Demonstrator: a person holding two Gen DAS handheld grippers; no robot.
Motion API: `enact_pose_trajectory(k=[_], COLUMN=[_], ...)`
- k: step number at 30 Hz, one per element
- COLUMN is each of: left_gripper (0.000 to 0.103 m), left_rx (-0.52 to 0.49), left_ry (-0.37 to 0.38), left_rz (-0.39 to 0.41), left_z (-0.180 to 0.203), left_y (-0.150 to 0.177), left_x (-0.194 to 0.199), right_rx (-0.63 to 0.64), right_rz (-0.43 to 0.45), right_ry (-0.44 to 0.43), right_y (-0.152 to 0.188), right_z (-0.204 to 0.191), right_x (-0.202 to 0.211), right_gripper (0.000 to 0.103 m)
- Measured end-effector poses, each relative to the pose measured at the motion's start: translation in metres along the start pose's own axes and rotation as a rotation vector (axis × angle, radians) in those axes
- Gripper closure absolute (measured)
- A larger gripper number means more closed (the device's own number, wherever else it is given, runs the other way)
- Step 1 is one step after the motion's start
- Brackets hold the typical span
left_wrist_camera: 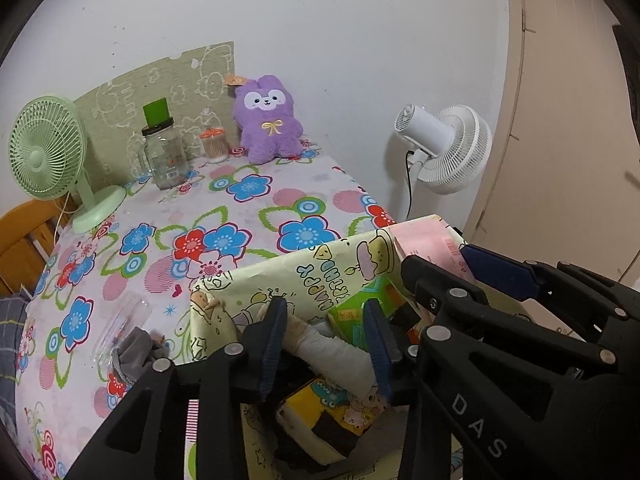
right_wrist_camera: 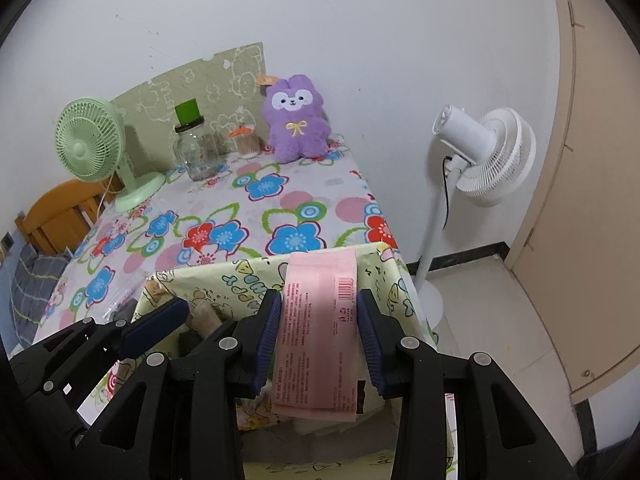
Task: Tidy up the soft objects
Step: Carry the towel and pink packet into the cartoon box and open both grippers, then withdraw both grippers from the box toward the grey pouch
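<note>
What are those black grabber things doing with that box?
A person is tidying soft things into a yellow cartoon box on the flowery table. The right gripper holds a pink packet over the box. The left gripper is open around a pale rolled cloth inside it. The purple plush bunny sits at the back.

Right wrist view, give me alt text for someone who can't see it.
The right gripper holds a pink printed packet between its fingers over a yellow cartoon-print box on a flowered tablecloth. Behind stand a purple plush bunny, a glass jar and a green desk fan.
</note>
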State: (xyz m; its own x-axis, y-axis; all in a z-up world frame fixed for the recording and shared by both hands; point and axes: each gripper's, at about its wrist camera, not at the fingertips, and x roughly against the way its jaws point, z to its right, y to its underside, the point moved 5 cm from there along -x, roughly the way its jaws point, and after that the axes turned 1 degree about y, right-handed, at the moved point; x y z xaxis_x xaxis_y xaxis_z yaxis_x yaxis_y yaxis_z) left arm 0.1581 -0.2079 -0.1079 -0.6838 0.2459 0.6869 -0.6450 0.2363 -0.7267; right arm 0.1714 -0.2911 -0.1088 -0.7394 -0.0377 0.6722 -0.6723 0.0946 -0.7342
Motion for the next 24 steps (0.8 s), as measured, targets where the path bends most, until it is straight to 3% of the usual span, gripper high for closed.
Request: enact_pose_trajectory(k=[3, 12, 16, 19, 24], left_gripper=[0.038, 0.023, 0.022, 0.020, 0.015], left_rx=[-0.002, 0.000, -0.013, -0.017, -0.027], left_ry=[-0.016, -0.036, -0.045, -0.049, -0.053], left_rz=[-0.005, -0.011, -0.022, -0.021, -0.005], left_z=[0.000, -0.004, -0.006, -0.008, -0.009], left_y=[0.000, 0.001, 0.002, 0.002, 0.002], left_x=[-0.002, 0.000, 0.003, 0.007, 0.017], right_rx=[0.000, 0.011, 0.016, 0.017, 0.015], right_rz=[-0.006, -0.007, 0.006, 0.014, 0.036], right_ry=[-0.009, -0.036, -0.023, -0.025, 0.005], right_y=[0.001, 0.002, 0.002, 0.002, 0.000], right_z=[0.001, -0.004, -0.006, -0.008, -0.011], right_x=[-0.002, -0.001, 0.004, 0.010, 0.019], right_gripper=[0.061, 0.059, 0.039, 0.038, 0.026])
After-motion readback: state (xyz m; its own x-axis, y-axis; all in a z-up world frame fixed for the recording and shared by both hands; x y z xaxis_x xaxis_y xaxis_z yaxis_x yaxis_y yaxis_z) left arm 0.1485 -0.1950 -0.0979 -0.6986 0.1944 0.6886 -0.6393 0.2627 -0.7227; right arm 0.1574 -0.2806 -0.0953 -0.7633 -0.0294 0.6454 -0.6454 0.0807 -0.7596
